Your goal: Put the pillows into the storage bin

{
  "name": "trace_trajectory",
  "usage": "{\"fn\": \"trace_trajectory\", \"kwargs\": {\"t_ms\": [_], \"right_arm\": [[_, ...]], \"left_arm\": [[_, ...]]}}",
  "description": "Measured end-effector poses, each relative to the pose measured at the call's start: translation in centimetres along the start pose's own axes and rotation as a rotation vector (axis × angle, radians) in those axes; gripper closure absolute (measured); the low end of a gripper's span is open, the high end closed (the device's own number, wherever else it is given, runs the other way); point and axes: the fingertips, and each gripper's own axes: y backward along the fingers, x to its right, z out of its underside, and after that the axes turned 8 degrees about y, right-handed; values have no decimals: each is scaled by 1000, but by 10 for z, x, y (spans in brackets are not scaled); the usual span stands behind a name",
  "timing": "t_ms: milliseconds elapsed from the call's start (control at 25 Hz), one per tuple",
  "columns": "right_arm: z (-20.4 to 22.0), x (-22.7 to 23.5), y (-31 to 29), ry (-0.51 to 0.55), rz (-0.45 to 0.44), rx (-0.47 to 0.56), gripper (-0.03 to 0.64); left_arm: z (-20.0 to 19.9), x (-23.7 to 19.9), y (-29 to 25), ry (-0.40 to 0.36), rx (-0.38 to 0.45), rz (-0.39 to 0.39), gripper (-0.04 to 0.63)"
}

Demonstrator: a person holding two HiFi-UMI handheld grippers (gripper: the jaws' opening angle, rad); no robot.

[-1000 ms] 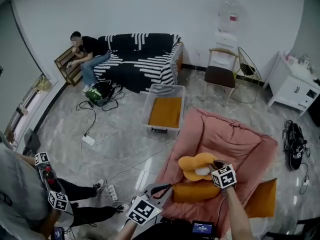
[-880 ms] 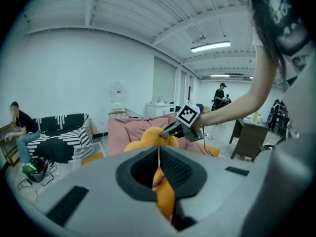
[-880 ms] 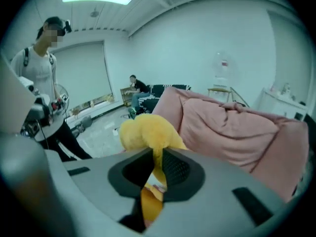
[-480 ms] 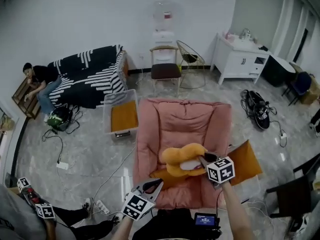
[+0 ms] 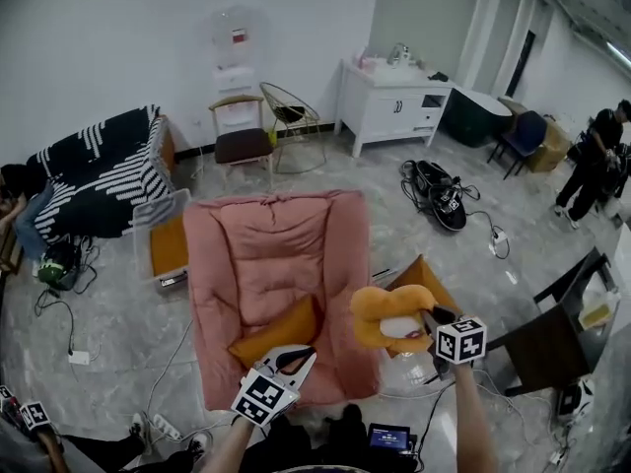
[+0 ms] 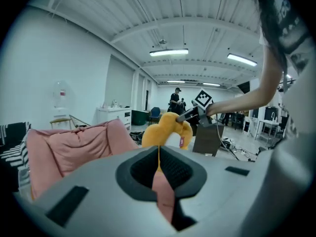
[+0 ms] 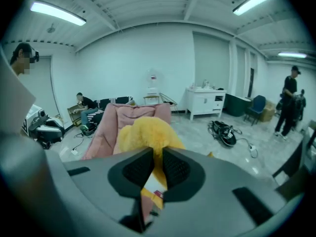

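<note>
**Yellow pillow held clear of the pink lounger; bin on its far left**

Head view: The right gripper (image 5: pixel 430 316) is clamped on a yellow pillow (image 5: pixel 392 315), a plump, curved plush with a white patch, held just off the near right corner of the pink lounger (image 5: pixel 276 249). The left gripper (image 5: pixel 300 357) sits over the lounger's near edge, beside an orange pillow (image 5: pixel 277 331) lying on it. A second orange pillow (image 5: pixel 426 278) lies against the lounger's right side. The bin (image 5: pixel 166 247), clear-walled with something orange inside, stands at the lounger's far left corner. Cables (image 5: pixel 168 363) trail over the floor left of the lounger.

Left gripper view: The left gripper (image 6: pixel 159 154) has its jaws together on nothing. Past the lounger (image 6: pixel 74 142), the yellow pillow (image 6: pixel 165 130) hangs from the right gripper (image 6: pixel 186 115).

Right gripper view: The right gripper (image 7: pixel 157 164) pinches the yellow pillow (image 7: pixel 145 132) by its fuzzy edge near a label, with the lounger (image 7: pixel 133 111) behind.
</note>
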Motion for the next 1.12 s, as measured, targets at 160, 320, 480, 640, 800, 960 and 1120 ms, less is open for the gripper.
{"fn": "trace_trajectory", "kwargs": {"t_ms": [160, 320, 480, 640, 800, 960, 1120], "right_arm": [[63, 89, 33, -83, 73, -58, 572], [130, 160, 40, -181, 75, -106, 567], [189, 213, 12, -238, 65, -193, 465], [204, 222, -18, -207, 0, -229, 442], [166, 173, -62, -68, -150, -190, 426], [131, 114, -100, 65, -297, -143, 426], [95, 49, -127, 170, -425, -98, 425]], "left_arm": [[-17, 38, -61, -11, 6, 10, 583], [-28, 68, -114, -2, 14, -9, 583], [-31, 75, -139, 17, 15, -86, 583], [-16, 74, -131, 63, 7, -186, 583], [2, 55, -95, 116, -1, -311, 583], [18, 52, -67, 149, 1, -416, 583], [29, 45, -37, 175, 10, -501, 583]]}}
